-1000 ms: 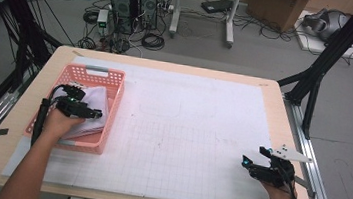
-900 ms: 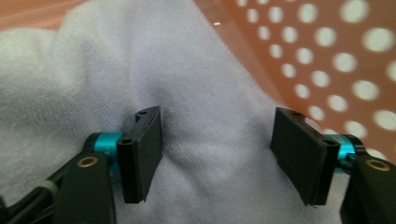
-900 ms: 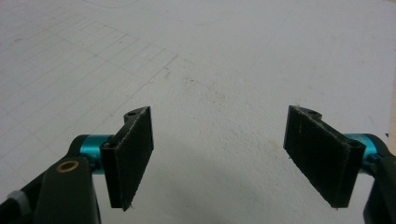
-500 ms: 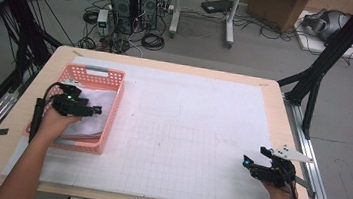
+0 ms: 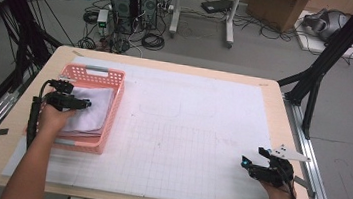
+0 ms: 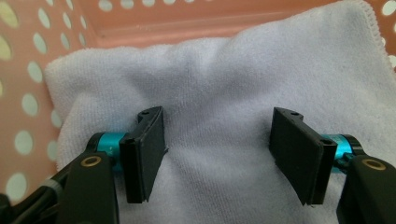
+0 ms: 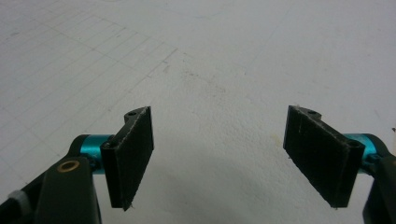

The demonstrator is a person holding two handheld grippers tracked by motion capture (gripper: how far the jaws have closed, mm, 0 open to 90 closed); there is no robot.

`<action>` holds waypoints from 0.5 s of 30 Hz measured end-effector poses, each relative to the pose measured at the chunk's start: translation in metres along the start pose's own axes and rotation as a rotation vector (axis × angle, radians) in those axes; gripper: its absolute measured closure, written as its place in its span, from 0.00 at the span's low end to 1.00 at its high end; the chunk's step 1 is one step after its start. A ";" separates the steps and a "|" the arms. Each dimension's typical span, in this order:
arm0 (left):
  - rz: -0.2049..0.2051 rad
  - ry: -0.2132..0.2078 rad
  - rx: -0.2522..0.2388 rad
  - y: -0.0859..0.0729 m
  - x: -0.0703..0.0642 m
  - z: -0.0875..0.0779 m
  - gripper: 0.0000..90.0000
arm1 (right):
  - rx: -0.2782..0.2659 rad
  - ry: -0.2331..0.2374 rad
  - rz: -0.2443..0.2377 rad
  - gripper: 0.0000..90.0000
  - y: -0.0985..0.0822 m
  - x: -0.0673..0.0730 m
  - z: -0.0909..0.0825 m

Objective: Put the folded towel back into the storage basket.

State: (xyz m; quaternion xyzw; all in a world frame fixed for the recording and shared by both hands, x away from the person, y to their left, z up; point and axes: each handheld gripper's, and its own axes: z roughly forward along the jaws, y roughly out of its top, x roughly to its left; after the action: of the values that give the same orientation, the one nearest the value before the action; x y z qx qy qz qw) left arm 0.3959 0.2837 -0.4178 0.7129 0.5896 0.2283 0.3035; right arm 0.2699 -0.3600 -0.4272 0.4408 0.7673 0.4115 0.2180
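White and soft, the towel (image 6: 233,93) lies folded in the pink basket (image 5: 105,136) at the left side of the table (image 5: 266,89). My left gripper (image 6: 217,154) is right over it, pointing down at its middle, and the jaws have just closed in a little. They are apart with a hump of towel between them, not pinching it yet. My right gripper (image 7: 224,154) waits wide apart over the white mat (image 7: 210,56), far from the basket. My left hand is much nearer.

I count one pink basket (image 5: 113,103), one folded white towel (image 5: 91,111), and two grippers, left (image 5: 85,103) and right (image 5: 244,163)
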 end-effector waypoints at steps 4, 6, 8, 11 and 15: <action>-0.019 -0.026 -0.117 0.004 0.002 -0.013 0.38 | -0.001 0.001 -0.001 0.26 0.000 0.000 0.000; -0.058 -0.065 -0.208 0.006 0.003 -0.024 0.38 | -0.002 0.000 0.003 0.26 0.000 0.000 -0.001; -0.082 -0.108 -0.293 0.007 0.004 -0.036 0.37 | -0.004 0.000 0.003 0.26 0.000 0.000 -0.002; -0.085 -0.169 -0.404 0.006 0.000 -0.055 0.33 | -0.016 -0.004 0.003 0.26 0.001 -0.001 -0.003; -0.065 -0.233 -0.502 0.000 -0.013 -0.076 0.23 | -0.033 -0.003 0.010 0.26 0.002 -0.001 -0.005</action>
State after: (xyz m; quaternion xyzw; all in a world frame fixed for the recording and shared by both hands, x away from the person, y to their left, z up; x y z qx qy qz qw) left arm 0.3415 0.2836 -0.3638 0.6176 0.4982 0.2739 0.5434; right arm 0.2675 -0.3622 -0.4231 0.4419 0.7578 0.4245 0.2244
